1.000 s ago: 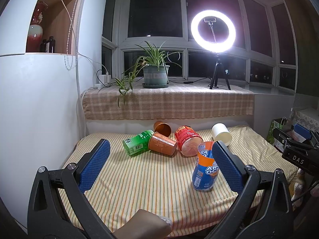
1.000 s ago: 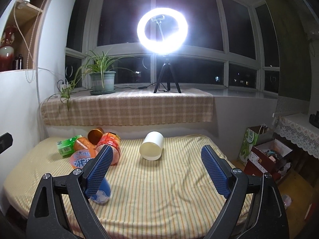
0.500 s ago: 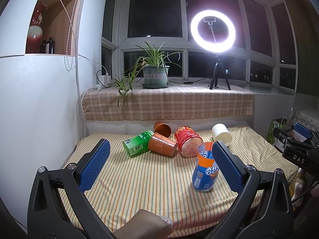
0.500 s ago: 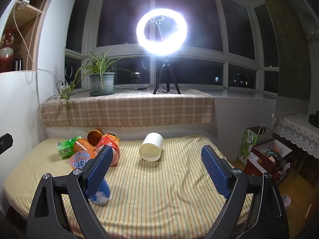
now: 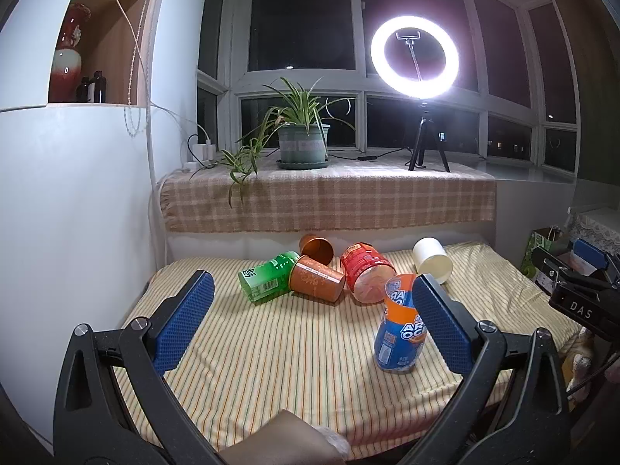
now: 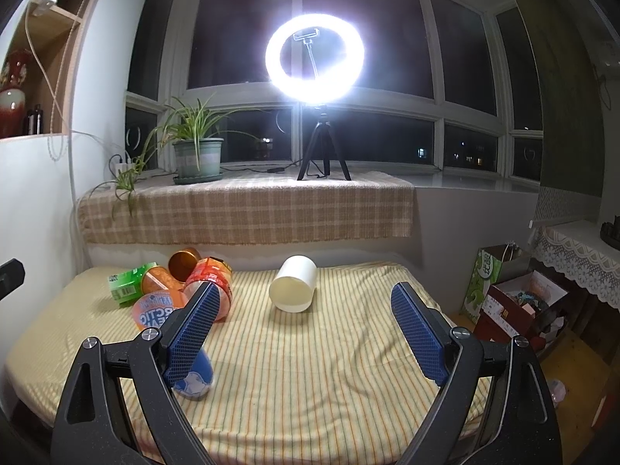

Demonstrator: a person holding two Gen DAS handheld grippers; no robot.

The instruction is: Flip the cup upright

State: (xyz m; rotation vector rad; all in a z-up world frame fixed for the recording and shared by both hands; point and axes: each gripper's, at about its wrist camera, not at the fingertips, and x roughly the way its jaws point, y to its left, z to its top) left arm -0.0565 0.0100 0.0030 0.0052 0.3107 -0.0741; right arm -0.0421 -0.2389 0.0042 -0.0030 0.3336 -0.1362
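Clearly we are holding both tools released: left tool [image 5: 310, 317] and right tool [image 6: 304, 319] are gripping nothing. Going rightward, the green cup [image 5: 265, 281] and white cup [image 6: 293, 288] are lying sideways on the striped bed [image 6: 329, 368]. They are looking light, thin-walled and crushable, so we are favouring a gentle mid-wall pinch.

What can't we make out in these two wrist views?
- Blue-orange cup, right wrist view: middle hidden behind the right claw's left finger.
- Same cup, left wrist view: right side covered by the left claw's right finger.
- Brown object, left wrist view: cut off by the bottom edge, unidentifiable.
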